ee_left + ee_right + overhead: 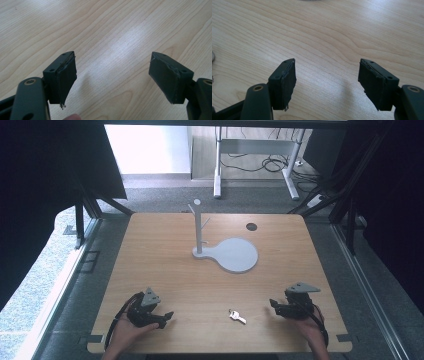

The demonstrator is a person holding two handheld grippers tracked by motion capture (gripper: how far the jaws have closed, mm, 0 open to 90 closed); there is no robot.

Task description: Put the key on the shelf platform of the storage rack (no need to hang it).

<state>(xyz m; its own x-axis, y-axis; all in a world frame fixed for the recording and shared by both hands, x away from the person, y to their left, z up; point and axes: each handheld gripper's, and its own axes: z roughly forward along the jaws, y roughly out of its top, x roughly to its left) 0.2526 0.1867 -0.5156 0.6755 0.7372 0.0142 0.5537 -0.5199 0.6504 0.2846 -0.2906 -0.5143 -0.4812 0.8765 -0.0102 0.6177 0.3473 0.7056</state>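
Note:
A small silver key (237, 316) lies on the wooden table (165, 270) near its front edge, between my two grippers. A grey stand (199, 227) with pegs rises from a round grey base (235, 254) at the middle back. My left gripper (167, 316) rests at the front left, held by a hand, its jaws wide apart over bare wood (112, 72). My right gripper (273, 304) rests at the front right, to the right of the key. Its jaws are also wide apart with nothing between them (327, 75).
A dark round hole (251, 226) sits in the tabletop at the back right. Black frame posts flank the table on both sides. Beyond the far edge stand desk legs and cables on the floor.

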